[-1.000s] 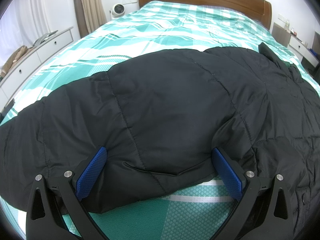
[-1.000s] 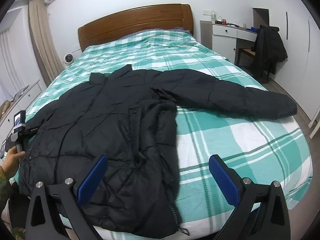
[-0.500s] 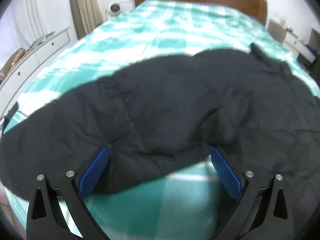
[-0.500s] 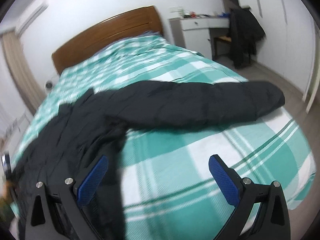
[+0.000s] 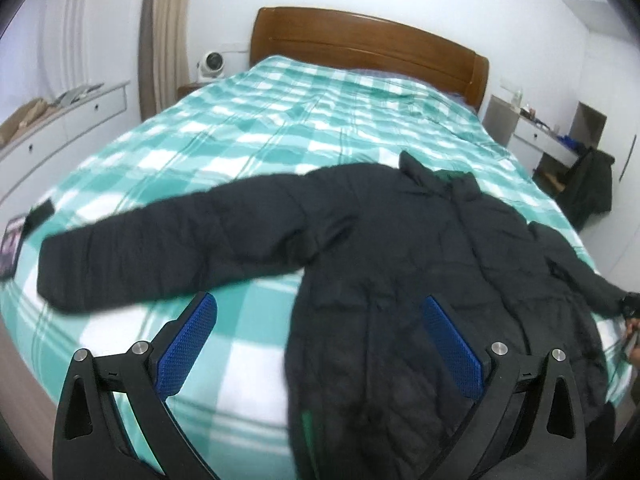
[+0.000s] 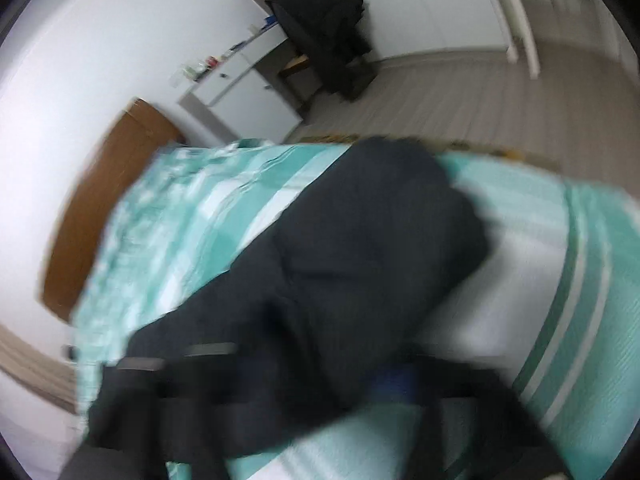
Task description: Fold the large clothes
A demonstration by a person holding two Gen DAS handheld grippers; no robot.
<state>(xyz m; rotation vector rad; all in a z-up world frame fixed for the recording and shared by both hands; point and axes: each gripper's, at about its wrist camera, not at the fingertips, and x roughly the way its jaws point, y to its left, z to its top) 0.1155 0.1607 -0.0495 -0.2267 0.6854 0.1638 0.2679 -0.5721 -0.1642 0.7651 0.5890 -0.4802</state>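
A black puffer jacket (image 5: 400, 260) lies spread face up on the green checked bed (image 5: 280, 128), with one sleeve (image 5: 160, 248) stretched out to the left. My left gripper (image 5: 320, 304) hovers open above the bed's near edge; nothing is between its blue pads (image 5: 188, 340). In the blurred, rolled right wrist view the other sleeve (image 6: 360, 240) runs down into my right gripper (image 6: 304, 380). Its jaws are closing with the sleeve fabric between them, and one blue pad (image 6: 392, 384) shows against the cloth. A hand (image 5: 632, 324) shows at the far right edge.
A phone (image 5: 12, 244) lies at the bed's left edge. A white dresser (image 5: 60, 116) stands on the left, and a small fan (image 5: 212, 65) sits beside the wooden headboard (image 5: 360, 48). A chair with a dark garment (image 6: 324, 20) stands by the white desk (image 6: 240, 92) on bare floor.
My left gripper drew back and rose off the left sleeve, so the whole jacket now shows. My right gripper swung to the right sleeve, rolled, and its jaws came in around the fabric.
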